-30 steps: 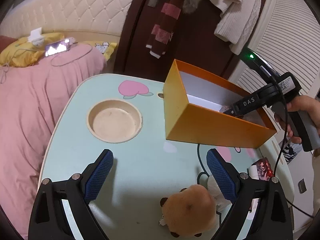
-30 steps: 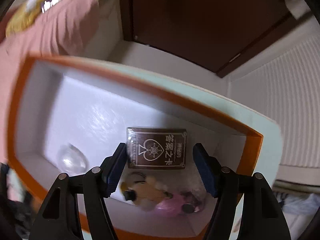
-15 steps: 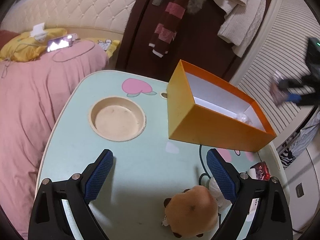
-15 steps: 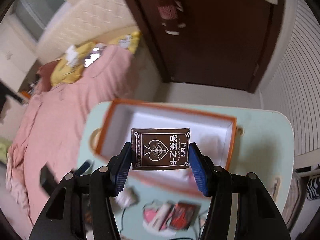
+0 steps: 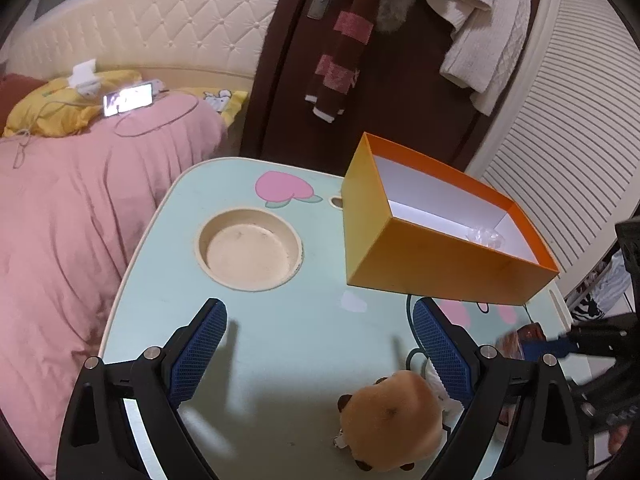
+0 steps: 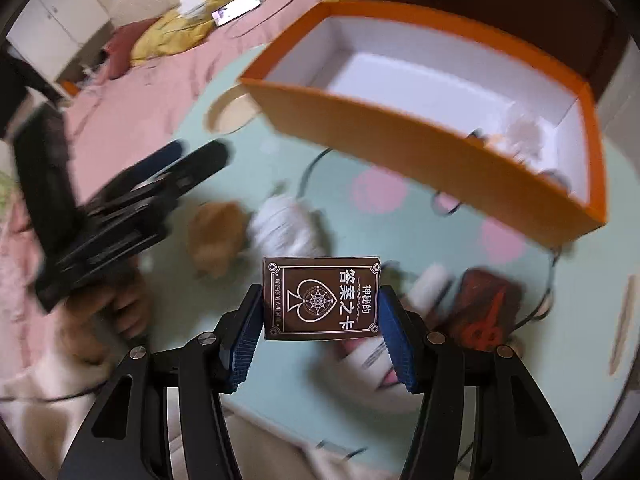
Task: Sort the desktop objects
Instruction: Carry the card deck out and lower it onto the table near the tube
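My right gripper [image 6: 321, 295] is shut on a brown card box [image 6: 322, 304] with a spade emblem, held in the air over the front of the mint-green table [image 5: 280, 340]. The orange box [image 6: 400, 136] with white inside stands beyond it, with small items in its right end. In the left wrist view the orange box [image 5: 436, 268] sits at the table's back right. My left gripper [image 5: 318, 312] hangs open over the table with nothing between its fingers. A tan plush toy [image 5: 394, 416] lies by its right finger. The right gripper [image 5: 560, 346] shows blurred at the right edge.
A round recess [image 5: 248, 252] is sunk into the table's left half. A white bundle [image 6: 284, 228], a white tube [image 6: 430, 284], a dark red packet [image 6: 488, 304] and a cable lie at the table's front. A pink bed [image 5: 80, 220] borders the left; a door with hung clothes stands behind.
The right gripper closed on the card box inside the orange box, lifted it out and carried it back over the table's front. The left gripper stayed put.
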